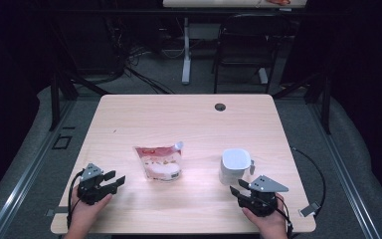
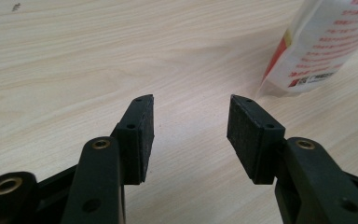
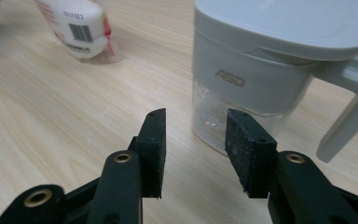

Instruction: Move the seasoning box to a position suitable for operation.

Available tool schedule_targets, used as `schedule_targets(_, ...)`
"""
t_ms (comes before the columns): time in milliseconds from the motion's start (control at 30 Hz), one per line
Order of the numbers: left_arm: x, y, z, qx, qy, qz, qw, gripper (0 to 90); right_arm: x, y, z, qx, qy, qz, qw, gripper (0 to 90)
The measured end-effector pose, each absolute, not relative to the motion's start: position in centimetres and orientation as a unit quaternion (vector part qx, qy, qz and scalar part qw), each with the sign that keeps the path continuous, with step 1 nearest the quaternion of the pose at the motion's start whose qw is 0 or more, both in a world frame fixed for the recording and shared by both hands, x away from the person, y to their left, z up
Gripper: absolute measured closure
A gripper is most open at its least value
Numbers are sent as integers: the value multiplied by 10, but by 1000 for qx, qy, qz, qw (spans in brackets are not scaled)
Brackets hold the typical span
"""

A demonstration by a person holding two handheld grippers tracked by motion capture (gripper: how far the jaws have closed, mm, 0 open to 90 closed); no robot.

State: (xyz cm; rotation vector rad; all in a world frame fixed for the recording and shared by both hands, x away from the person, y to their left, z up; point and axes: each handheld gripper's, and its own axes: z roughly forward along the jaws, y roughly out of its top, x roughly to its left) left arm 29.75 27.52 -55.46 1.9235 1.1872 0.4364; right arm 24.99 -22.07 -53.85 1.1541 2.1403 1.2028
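Both released, the left hand-held gripper [image 1: 114,179] is facing the spouted pouch [image 1: 158,162] and the right hand-held gripper [image 1: 238,190] the lidded jug [image 1: 235,166], ready for grasping.

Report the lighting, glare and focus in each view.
High view: table lit, surroundings dark, soft glare between pouch and jug. Left gripper view: pads sharp, pouch slightly soft. Right gripper view: jug evenly lit, its logo readable.

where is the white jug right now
In the high view the white lidded jug stands upright right of table centre, just ahead of the right gripper, with the pouch to its left.
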Motion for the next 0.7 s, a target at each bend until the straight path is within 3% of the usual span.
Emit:
schedule_targets(467,299,274,-555,757,475,177,412,525,250,-236,-538,451,746,423,248,576)
schedule_targets(700,298,276,-555,759,478,176,406,522,253,-248,-538,479,722,417,274,641)
